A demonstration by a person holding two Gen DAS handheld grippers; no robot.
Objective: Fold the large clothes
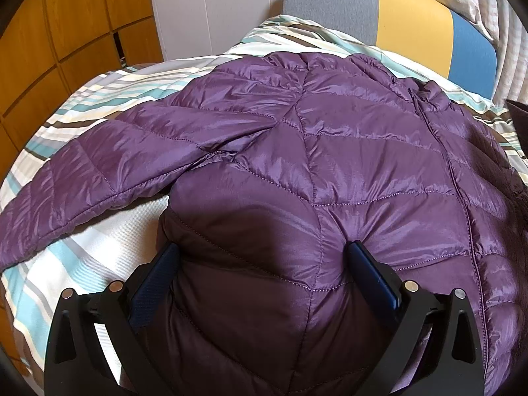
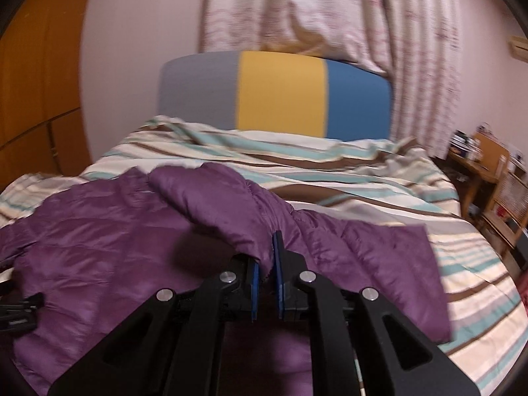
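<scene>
A purple quilted jacket (image 1: 330,151) lies front up on the striped bedding (image 1: 99,237), its zipper running down the right and one sleeve (image 1: 92,184) stretched out to the left. My left gripper (image 1: 264,260) stands open, its fingers set wide on the jacket's near left part, and the puffy fabric bulges between them. In the right wrist view my right gripper (image 2: 267,270) is shut on a raised fold of the jacket (image 2: 231,204), lifted off the bed. The other sleeve (image 2: 396,264) lies flat to the right. The view is motion-blurred.
A grey, yellow and blue headboard (image 2: 280,92) stands at the bed's far end, with patterned curtains (image 2: 330,16) behind it. Wooden wardrobe doors (image 1: 66,33) line the left side. A cluttered wooden desk (image 2: 485,165) sits to the right of the bed.
</scene>
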